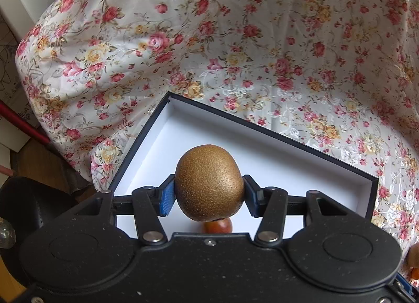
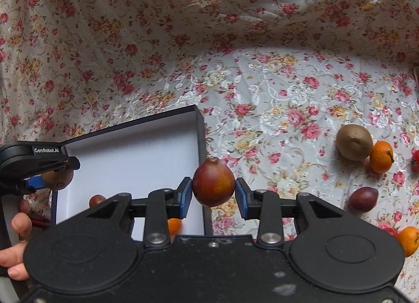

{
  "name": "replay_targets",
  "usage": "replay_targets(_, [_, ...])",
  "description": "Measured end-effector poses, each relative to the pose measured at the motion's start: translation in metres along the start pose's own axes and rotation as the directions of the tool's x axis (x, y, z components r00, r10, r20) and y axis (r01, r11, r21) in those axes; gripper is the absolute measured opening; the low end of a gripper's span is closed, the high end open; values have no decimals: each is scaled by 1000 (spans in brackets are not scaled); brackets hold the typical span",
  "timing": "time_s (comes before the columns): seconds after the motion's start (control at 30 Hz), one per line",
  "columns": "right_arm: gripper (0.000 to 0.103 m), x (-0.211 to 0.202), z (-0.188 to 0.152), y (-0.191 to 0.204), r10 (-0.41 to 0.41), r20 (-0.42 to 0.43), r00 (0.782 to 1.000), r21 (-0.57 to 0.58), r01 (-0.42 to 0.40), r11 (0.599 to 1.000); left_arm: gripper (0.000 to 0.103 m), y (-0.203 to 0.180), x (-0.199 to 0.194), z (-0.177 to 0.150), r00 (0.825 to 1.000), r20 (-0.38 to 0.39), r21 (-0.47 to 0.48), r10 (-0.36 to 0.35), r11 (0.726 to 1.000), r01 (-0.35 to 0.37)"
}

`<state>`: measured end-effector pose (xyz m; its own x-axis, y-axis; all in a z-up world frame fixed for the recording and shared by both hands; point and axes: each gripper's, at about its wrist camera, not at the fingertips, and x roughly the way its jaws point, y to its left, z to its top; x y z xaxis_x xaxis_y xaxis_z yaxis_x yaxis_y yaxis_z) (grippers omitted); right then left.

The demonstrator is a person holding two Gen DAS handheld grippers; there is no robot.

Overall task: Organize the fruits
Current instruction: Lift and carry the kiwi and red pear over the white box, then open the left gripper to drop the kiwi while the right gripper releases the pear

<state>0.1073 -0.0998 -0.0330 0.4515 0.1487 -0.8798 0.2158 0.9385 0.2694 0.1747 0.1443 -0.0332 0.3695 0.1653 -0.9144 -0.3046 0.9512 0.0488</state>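
Left wrist view: nearest the lens, a brown kiwi [image 1: 209, 182] is pinched between the blue pads of the left gripper [image 1: 208, 196], held above the white floor of the dark-rimmed box [image 1: 275, 126], with a small reddish fruit [image 1: 218, 225] seen just beneath it inside the box. In the right wrist view, a dark red, pear-shaped fruit [image 2: 213, 185] is clamped between the pads of the right gripper [image 2: 213, 194], poised over the right wall of the box, not yet clearly inside. A small orange fruit [image 2: 174, 225] is glimpsed in the box below. Further out on the floral cloth [image 2: 275, 98], a second kiwi [image 2: 353, 141], a mandarin [image 2: 381, 156] touching it, and a dark plum [image 2: 364, 199] are left to be gathered. The step in hand is judged to be placement: each fruit should be lowered close to the floor before being released, and set onto bare white space, so that the pieces already inside are not struck or rolled.
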Motion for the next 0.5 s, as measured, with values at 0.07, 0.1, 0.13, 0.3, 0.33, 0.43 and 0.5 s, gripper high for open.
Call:
replay_targets(0.07, [37,9,-1,14,17,-7,1000,-22,-17,1000,58,10,5,2,1000,-11,-20,3,1000,-3])
replay_targets(0.1, [37,13,-1,21,28,-10,1000,-32,-28,999,58,15,7,3,1000,-17,-30,5,1000,-6])
replay_targets(0.13, [37,18,-2,26,37,-14,999,-42,-38,998,58,20,9,4,1000,-23,-36,7,999,-8])
replay_targets(0.3, [37,36,-6,50,57,-29,998,-81,-59,995,58,34,15,6,999,-35,-47,4,999,-6])
replay_targets(0.33, [37,39,-7,53,58,-32,998,-85,-61,995,58,37,16,6,999,-37,-48,3,999,-5])
replay_targets(0.43, [38,47,-8,61,65,-36,997,-86,-67,994,58,43,19,6,999,-44,-48,4,999,-6])
replay_targets(0.5, [38,50,-8,65,67,-36,997,-92,-70,993,58,46,22,6,999,-52,-54,2,999,-5])
